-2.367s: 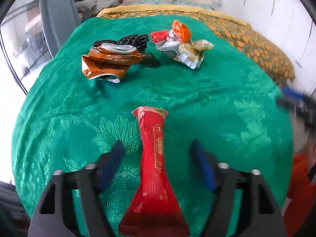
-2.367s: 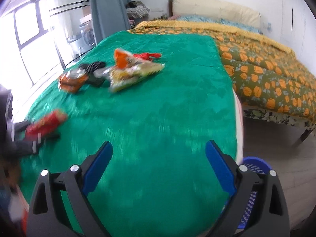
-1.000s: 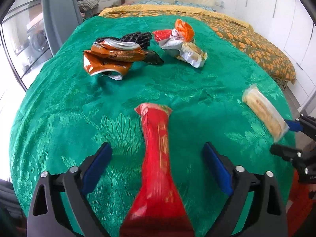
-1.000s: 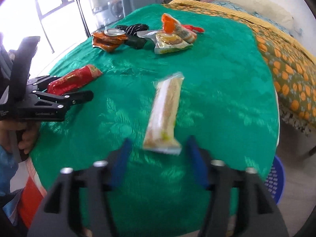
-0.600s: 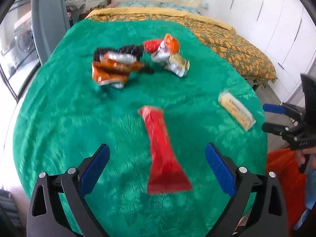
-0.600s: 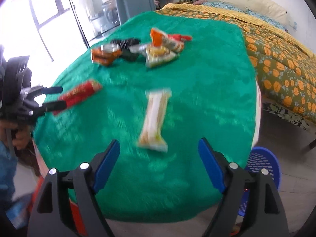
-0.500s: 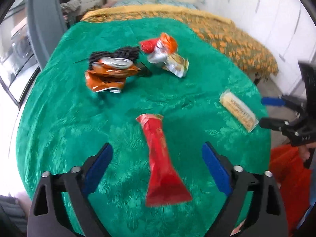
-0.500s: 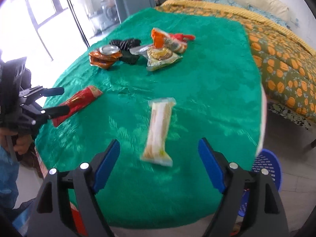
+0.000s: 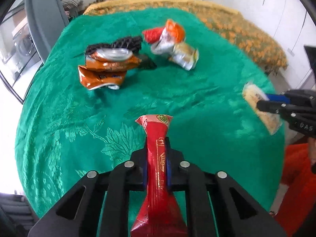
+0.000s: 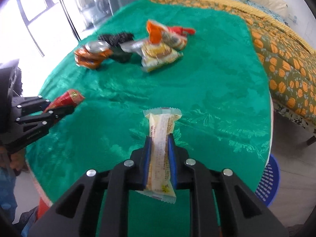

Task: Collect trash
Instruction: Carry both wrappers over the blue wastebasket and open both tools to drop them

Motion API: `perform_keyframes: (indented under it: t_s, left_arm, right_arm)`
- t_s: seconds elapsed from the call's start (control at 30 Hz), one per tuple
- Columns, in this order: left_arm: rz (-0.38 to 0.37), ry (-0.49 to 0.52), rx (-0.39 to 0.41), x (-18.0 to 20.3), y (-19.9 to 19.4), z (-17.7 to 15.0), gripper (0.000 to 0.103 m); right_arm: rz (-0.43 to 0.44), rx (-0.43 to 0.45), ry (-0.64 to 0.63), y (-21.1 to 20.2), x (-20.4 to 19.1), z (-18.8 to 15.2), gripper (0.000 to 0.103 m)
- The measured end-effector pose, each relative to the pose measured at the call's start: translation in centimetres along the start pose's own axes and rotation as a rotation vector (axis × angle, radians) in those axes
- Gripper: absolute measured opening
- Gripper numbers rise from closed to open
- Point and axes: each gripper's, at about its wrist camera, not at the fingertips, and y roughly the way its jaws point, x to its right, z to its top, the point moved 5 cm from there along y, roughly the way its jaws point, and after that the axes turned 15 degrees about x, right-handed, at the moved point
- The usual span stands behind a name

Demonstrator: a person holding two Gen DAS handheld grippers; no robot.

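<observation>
- Change since half a second ago: both hand-held grippers were spread wide over their wrappers; both are now clamped.
- Left hand-held gripper [image 9: 156, 164]: blue pads pinch the red wrapper [image 9: 158, 158] at its narrowed middle. Wrapper runs lengthwise between the pads, printed end pointing toward the crumpled trash pile [image 9: 110, 67], flared end back under the gripper body.
- Right hand-held gripper [image 10: 160, 158]: closed on the pale yellow wrapper [image 10: 161, 148], about mid-length. Crimped end points toward the pile; other end hangs below the pads.
- Cannot tell whether either wrapper is lifted clear of the green cloth [image 9: 59, 118] on the desk or just touching it.
- Pile: orange crushed wrapper [image 9: 102, 73], black item [image 9: 118, 44] behind it, silver-and-orange packets [image 9: 173, 47] beside, all untouched, well apart from both grippers.
- Blue basket [image 10: 270, 183] on the floor past the desk edge, on the right gripper's side; judged the likely bin.
- Judgement: two pieces secured, none binned yet. Next step is carry and release, then return for the pile.
- Risk: thin film, may slip when swung.
</observation>
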Motion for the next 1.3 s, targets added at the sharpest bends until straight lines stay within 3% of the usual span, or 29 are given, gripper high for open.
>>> perform_keyframes:
  t_s: [0.2,0.47,0.73,0.97,1.17,1.3]
  left_arm:
    - [-0.059,-0.091,0.067,2.0,-1.5,0.1,0.008]
    - [-0.127,-0.088,0.080,7.8,-1.0,0.8,0.007]
    - [-0.252,-0.027,0.078,17.6,0.6,3.6,0.007]
    - [-0.366,0.027,0.039,27.5,4.0,5.4,0.007]
    - [-0.411,0.067,-0.025,35.0,9.1,4.9,0.007]
    - [-0.422,0.068,-0.070,38.4,12.9,3.9,0.007]
  right_arm:
    - [0.047,0.049,0.018,-2.1,0.2,-1.1,0.016]
    - [0.044,0.105,0.075,-4.9,3.1,-2.2,0.016]
    - [-0.131,0.160,0.181,-8.9,14.0,-3.2,0.016]
    - [-0.267,0.150,0.196,-10.8,22.2,-4.3,0.016]
    - [-0.339,0.122,0.242,-10.5,28.5,-7.5,0.016]
    - [-0.339,0.108,0.300,-10.0,31.3,-9.5,0.016]
